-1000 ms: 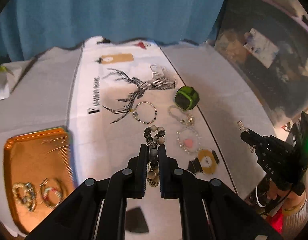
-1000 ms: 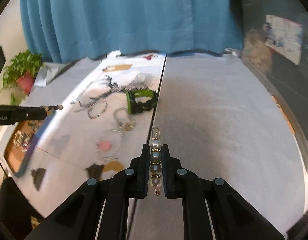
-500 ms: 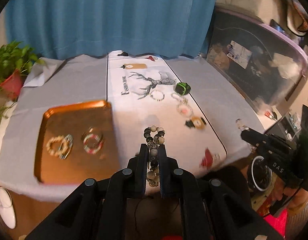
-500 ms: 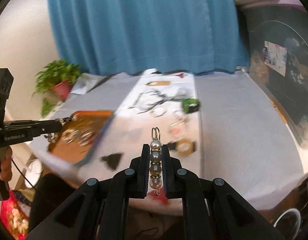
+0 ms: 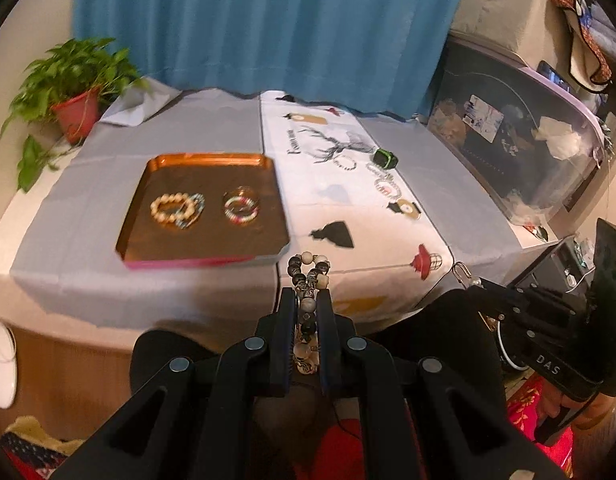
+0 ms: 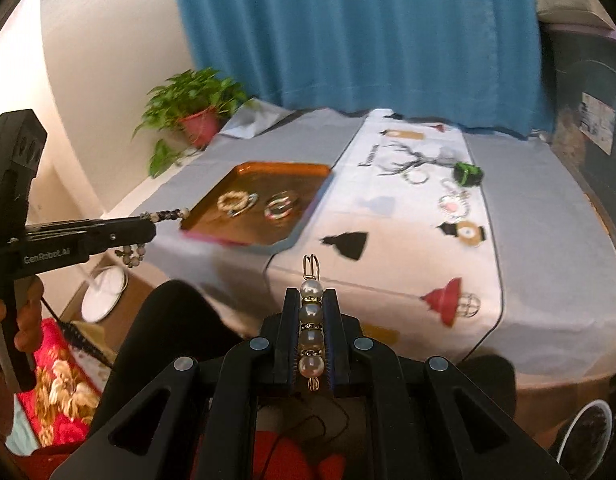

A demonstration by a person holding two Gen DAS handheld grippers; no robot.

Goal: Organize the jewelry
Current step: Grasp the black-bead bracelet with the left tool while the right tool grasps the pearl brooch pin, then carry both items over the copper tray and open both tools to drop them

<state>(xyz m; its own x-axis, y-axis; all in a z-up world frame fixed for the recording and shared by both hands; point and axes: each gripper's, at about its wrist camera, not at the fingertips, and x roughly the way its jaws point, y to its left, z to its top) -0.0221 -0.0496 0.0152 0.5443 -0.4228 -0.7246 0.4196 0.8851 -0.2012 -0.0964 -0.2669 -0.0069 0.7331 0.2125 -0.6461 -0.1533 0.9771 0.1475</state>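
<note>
Both tongs are off the near edge of the table [image 5: 212,136], above the person's dark lap; the left tongs [image 5: 307,300] are pinching a bracelet [image 5: 308,276] of dark and pale beads, its loop sticking out past the tips and the rest pressed between the two fingers; the right tongs [image 6: 311,300] are pinching a pearl strand [image 6: 311,320], four pearls in a row between the fingers with a wire clasp poking beyond the tips (in the left view that clasp shows at the nose of the right tongs, low on the right).

On the table, to the left, lies a copper tray [image 5: 212,160]; inside it a pale bead bracelet [image 5: 170,210] sits touching a bluish one, and beside them, a little apart, a red-and-white one [image 5: 241,209]; the tray's near edge reaches close to the table's front.

A white runner [image 5: 308,184] printed with a deer goes down the middle of the grey cloth, just right of the tray; on it, well back, rest a green band [image 5: 385,158], a small dark bead ring [image 5: 344,163] and two clear bead loops nearer the front.

A potted plant [image 5: 74,92] stands at the far left corner; a blue curtain [image 5: 260,24] hangs behind.
</note>
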